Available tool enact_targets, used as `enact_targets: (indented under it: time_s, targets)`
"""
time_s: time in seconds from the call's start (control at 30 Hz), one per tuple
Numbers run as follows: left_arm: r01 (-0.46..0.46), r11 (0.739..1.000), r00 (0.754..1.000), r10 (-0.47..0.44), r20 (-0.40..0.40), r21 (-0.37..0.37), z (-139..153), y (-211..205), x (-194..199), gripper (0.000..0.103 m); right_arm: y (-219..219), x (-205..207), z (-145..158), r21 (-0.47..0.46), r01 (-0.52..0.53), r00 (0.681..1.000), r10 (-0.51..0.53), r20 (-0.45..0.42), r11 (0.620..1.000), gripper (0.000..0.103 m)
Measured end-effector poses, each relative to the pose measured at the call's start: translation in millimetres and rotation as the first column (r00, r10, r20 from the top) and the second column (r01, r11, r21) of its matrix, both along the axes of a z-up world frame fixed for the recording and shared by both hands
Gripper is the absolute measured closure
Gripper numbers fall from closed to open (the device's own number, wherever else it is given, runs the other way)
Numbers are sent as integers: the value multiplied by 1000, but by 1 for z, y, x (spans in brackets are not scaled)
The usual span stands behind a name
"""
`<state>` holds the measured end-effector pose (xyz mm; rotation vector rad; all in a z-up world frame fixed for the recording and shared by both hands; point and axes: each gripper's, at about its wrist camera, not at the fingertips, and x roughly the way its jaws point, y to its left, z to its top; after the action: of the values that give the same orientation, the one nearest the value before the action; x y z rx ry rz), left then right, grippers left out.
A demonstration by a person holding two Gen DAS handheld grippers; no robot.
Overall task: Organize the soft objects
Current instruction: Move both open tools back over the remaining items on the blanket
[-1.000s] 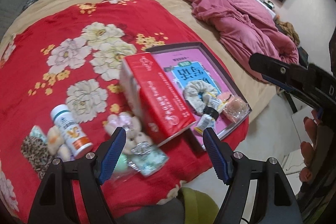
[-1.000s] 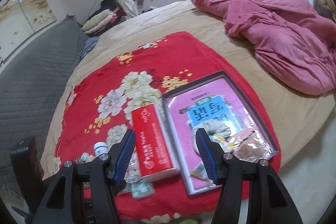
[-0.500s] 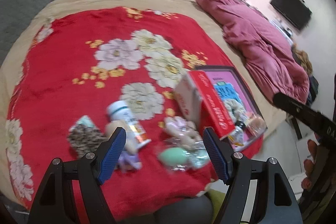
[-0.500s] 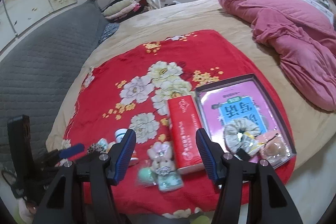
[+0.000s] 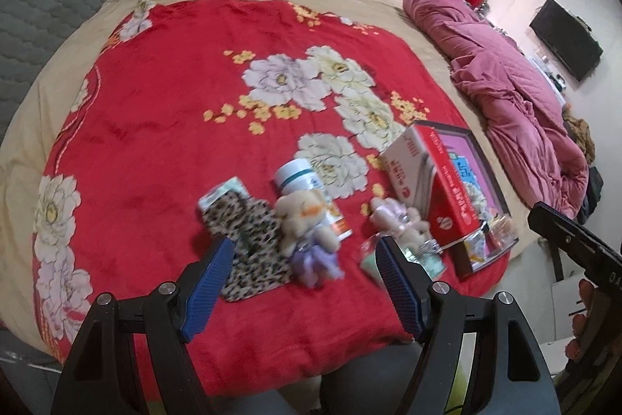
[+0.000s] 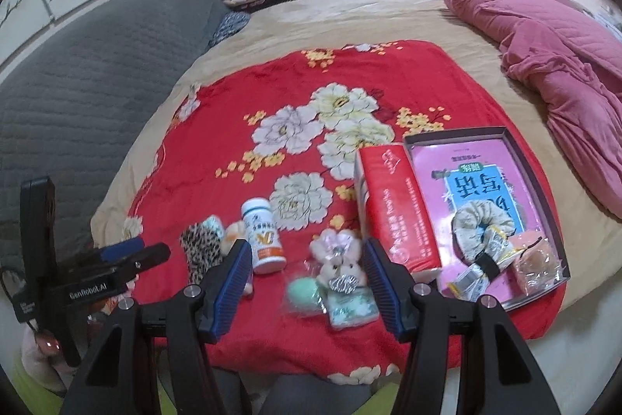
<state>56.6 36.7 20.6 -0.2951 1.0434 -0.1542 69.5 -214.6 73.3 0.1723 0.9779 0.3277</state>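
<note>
fingers: blue ribbed pads [image 5: 208,284] on black arms
screws: round silver ones [image 6: 191,291]
marking: white "GenRobot.AI" [image 6: 92,291] on black

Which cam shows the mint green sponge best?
Right wrist: the mint green sponge lies in plain sight between the right gripper fingers, only slightly blurred. In the left wrist view the sponge is a blurred sliver, mostly hidden behind a finger of the left gripper.

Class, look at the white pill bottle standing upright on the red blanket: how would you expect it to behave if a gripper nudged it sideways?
The white pill bottle would probably tip, since it stands tall on a soft red blanket. Once down, its round body would likely roll. Its hard, smooth-looking sides may slip between pads.
</note>
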Motion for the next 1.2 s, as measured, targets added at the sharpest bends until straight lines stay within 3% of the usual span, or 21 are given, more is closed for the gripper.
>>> enact_targets:
  time_s: [0.47, 0.93, 1.2]
  targets:
    - [-48, 999, 993, 49, -106, 15, -50, 31, -22, 26, 37, -14, -43, -18, -112, 990, 110, -90, 994, 45]
    - [-98, 995, 975, 103, -197, 32, -96, 37, -3, 26, 50, -11, -100, -38, -136, 972, 126, -196, 990, 45]
    - [-95, 995, 970, 97, -221, 21, -107, 34, 6, 26, 66, 3, -123, -78, -151, 969, 132, -208, 986, 45]
